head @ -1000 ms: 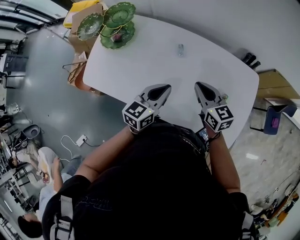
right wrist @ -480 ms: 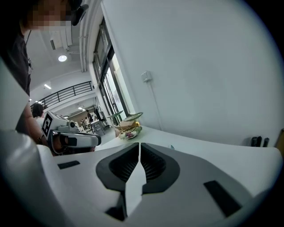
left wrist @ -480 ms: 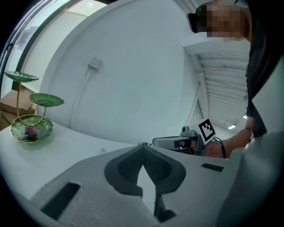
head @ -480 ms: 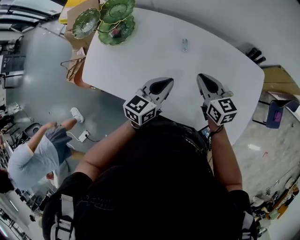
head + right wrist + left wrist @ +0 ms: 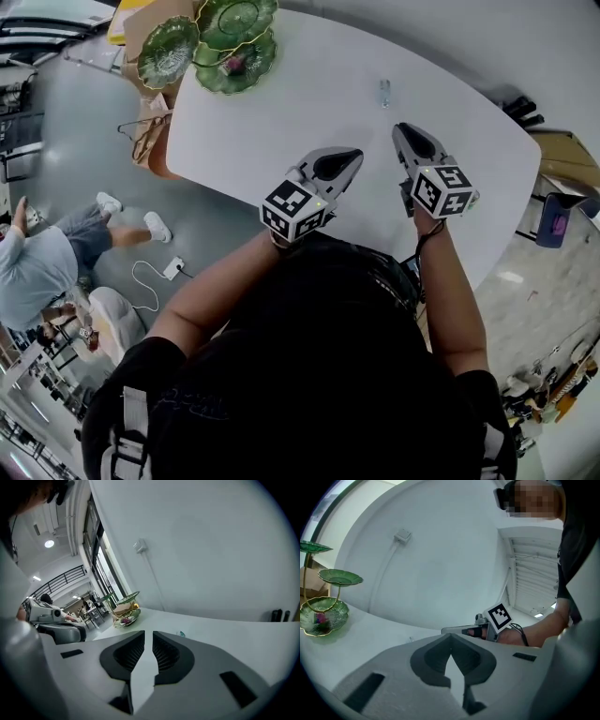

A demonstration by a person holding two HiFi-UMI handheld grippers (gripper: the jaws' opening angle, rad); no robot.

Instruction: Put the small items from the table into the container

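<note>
Left gripper [image 5: 352, 156]: clenched, empty. Right gripper [image 5: 403, 131]: jaws opening, nothing between. Small clear item [image 5: 384, 91]: far side of table [image 5: 281, 122], beyond that gripper; green tiered dish [image 5: 232, 47] far left. Risk: narrow jaw gap may knock item away.

Head view steep overhead; both gripper views low, level, sharing table [image 5: 370, 630].
</note>
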